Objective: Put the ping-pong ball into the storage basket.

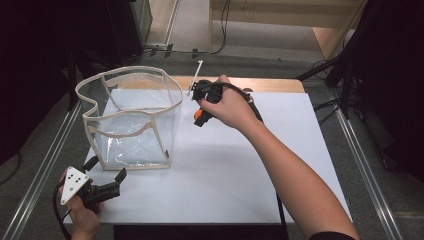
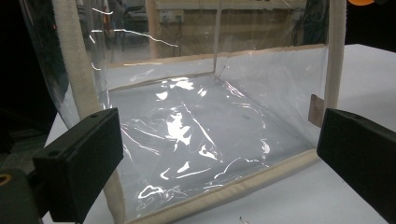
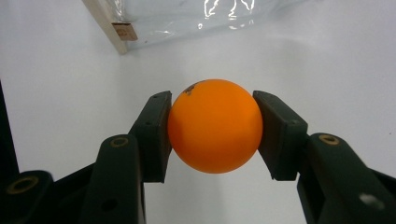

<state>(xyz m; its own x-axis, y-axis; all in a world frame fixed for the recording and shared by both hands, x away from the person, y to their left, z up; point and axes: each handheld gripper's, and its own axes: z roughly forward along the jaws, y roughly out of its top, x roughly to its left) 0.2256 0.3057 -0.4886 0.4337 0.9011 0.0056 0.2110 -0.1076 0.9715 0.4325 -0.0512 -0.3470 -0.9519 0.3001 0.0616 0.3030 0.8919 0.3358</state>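
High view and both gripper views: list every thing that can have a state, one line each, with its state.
Orange ball: clamped between the right gripper's jaws, off the table.
Right gripper: shut on the ball.
Left gripper: open, nothing between its jaws, facing the bag.
Clear plastic bag: upright on the white table, top open, nothing seen inside.

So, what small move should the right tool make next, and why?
Probably carry the small orange ball sideways over the rim of the clear plastic bag with cream fabric edging. The right tool is shut on the ball, clear of the white tabletop, just beside the open-topped bag.
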